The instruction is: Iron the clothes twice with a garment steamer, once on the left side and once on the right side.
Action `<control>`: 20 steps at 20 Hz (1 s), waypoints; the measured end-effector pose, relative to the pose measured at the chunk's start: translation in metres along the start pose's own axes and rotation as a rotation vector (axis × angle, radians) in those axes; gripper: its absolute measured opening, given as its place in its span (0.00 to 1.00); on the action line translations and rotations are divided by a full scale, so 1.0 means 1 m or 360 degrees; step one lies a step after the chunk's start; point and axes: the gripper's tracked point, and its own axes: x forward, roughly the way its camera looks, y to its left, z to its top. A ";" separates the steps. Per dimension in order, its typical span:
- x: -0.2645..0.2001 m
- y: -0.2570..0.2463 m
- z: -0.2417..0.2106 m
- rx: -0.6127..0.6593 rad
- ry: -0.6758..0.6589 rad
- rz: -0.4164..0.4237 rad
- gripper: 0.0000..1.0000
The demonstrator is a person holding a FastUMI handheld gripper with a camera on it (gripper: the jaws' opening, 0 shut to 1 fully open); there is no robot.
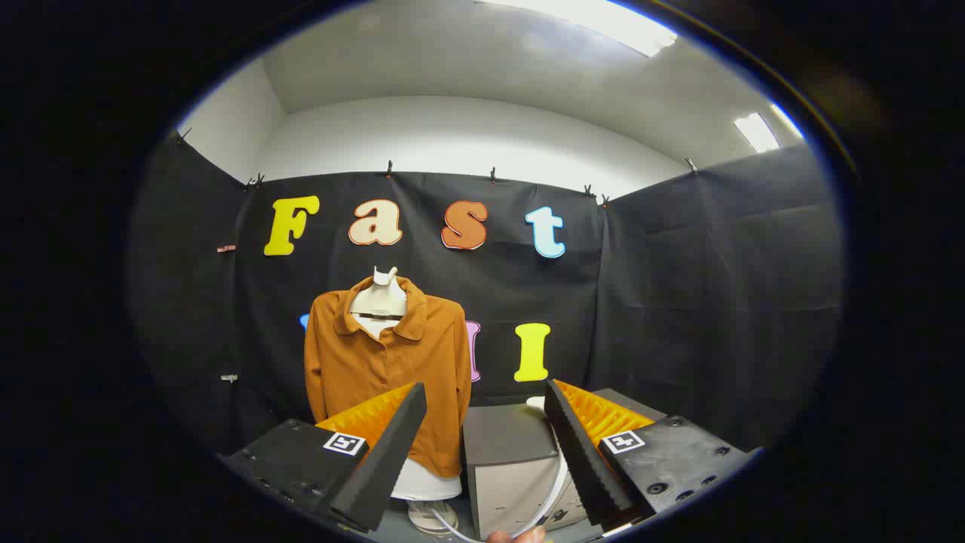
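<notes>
Fingertip of a person's hand (pixel 516 536) shows nearest, just under the tool (pixel 482 452), beside a pale hose (pixel 546 501) that loops down in front of a grey box.

Tool: fingers spread wide, nothing between them, nothing held. Through the gap between them show the shirt's lower right hem and the grey box.

Grey box (pixel 509 460): sits just beyond the fingers, slightly right of centre, dark top, lighter front. Likely the steamer's base unit, going by the hose; cannot confirm. A small white shape (pixel 537 403) peeks up behind the box at the right finger's tip. It may be the steamer head, but too little shows to tell.

Shirt (pixel 384 377): rust-orange, collared, buttoned placket, dressed on a white bust form (pixel 381 298) that stands on a pale pedestal (pixel 426 483). It stands far-left of the box, against the booth wall, beyond the left finger. Long axis runs vertical, collar up, hem down; the front faces the camera squarely. Sleeves hang straight at both sides.

Progress, as a judgement: nothing started. Steamer not in the tool, tool well apart from the shirt. Left to do: take up the steamer head, carry it to the shirt, one pass down the left side, one down the right. Passes would best follow the shirt's vertical axis.
</notes>
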 end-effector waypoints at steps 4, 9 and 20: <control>-0.001 -0.004 -0.001 -0.0004 0.0012 -0.0013 0.98; -0.001 -0.004 -0.006 -0.0015 0.0045 -0.0017 0.98; 0.011 -0.014 -0.014 -0.0001 0.0078 -0.0045 0.98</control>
